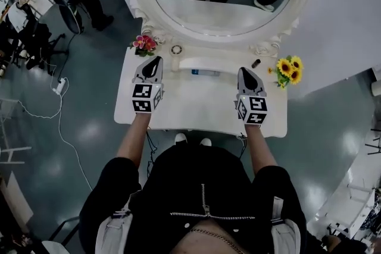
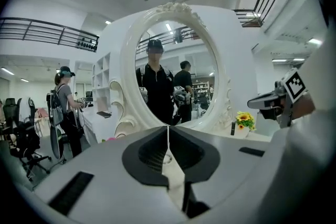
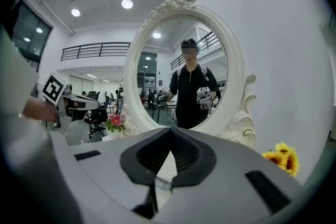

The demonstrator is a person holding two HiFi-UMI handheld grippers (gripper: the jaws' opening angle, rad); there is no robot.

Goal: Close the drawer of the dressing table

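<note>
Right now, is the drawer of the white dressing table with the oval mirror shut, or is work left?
Done, it seems: no drawer juts from the front edge of the white dressing table in the head view, though its front face is hidden. In hand: nothing; the left gripper and right gripper hover over the tabletop, jaws together, empty. Left: apparently nothing.

sunflowers [image 1: 290,71] stand well apart from pink flowers [image 1: 144,43].
</note>
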